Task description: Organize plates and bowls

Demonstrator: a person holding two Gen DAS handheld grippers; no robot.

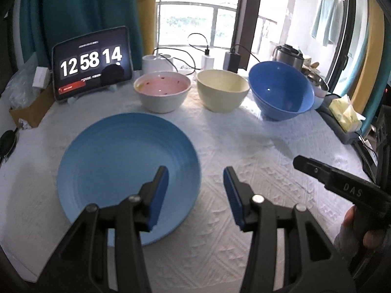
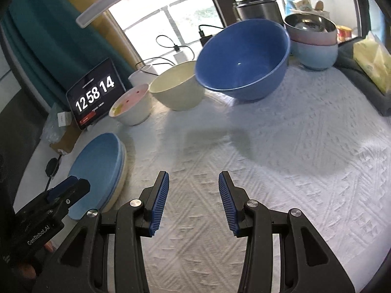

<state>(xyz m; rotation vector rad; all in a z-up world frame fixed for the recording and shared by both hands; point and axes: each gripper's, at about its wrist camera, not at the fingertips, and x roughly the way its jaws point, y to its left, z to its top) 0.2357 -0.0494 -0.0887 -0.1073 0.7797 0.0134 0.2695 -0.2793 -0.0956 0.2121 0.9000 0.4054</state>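
A blue plate (image 1: pixel 117 161) lies on the white cloth at front left; in the right wrist view it tops a short stack of plates (image 2: pixel 100 163). Behind stand a white bowl with a pink inside (image 1: pixel 162 92), a cream bowl (image 1: pixel 222 91) and a big blue bowl (image 1: pixel 281 90), also in the right wrist view: white bowl (image 2: pixel 130 108), cream bowl (image 2: pixel 178 90), blue bowl (image 2: pixel 242 58). My left gripper (image 1: pixel 195 185) is open and empty, its left finger over the plate's right edge. My right gripper (image 2: pixel 193 190) is open and empty above bare cloth.
A tablet showing a clock (image 1: pixel 91 63) stands at back left. Chargers and cables (image 1: pixel 207 58) lie behind the bowls. Stacked pastel bowls with a steel one (image 2: pixel 314 41) and a yellow packet (image 2: pixel 374 61) sit at the right edge. A cardboard box (image 1: pixel 31 105) is at the left.
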